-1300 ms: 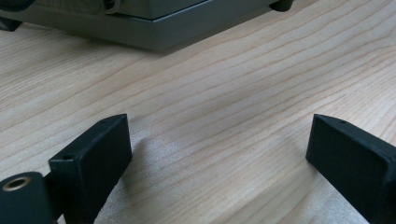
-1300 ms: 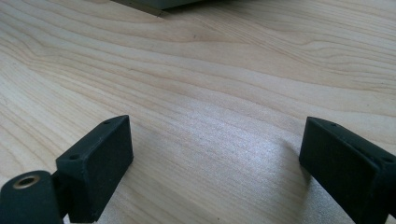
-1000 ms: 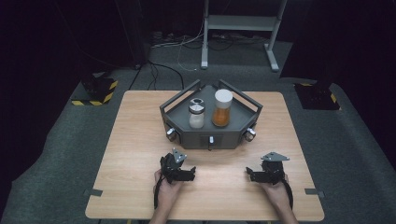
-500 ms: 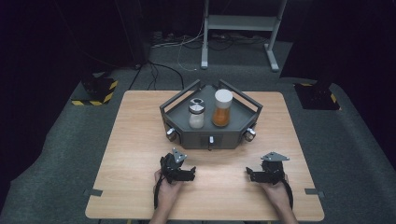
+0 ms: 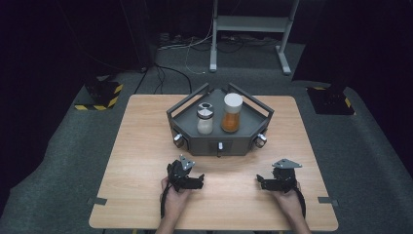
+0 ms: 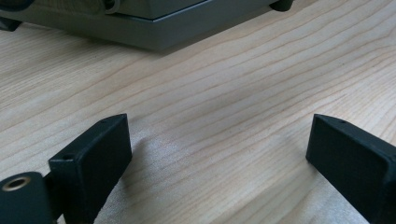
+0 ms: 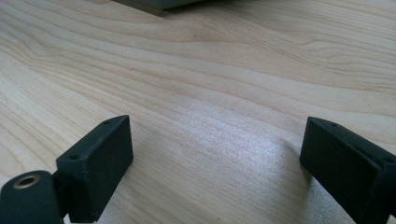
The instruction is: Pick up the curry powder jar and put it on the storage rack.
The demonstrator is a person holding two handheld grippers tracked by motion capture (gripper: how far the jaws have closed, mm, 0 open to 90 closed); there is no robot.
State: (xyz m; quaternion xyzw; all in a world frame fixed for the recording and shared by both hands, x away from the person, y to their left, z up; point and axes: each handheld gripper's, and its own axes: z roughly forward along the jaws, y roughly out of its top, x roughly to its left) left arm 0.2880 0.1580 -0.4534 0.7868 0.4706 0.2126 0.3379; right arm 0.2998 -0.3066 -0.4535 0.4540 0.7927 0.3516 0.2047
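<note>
1. From the high view, the pale wooden desk (image 5: 146,161) is brightly and evenly lit from above, while the room around it falls off into near black, most deeply toward 10 and 2 o'clock.
2. The dark grey angular tray (image 5: 187,114) casts only a short, soft shadow on the desk at 6 o'clock.
3. The high view is slightly soft, so small details look smeared.
4. In the left gripper view, the black left tongs (image 6: 219,154) are sharp, with a pale sheen on the wood between the jaws; the grey tray base at 12 o'clock is blurred.
5. In the right gripper view, the black right tongs (image 7: 215,154) frame a similar glare patch, with dim shadows beside each jaw.
</note>
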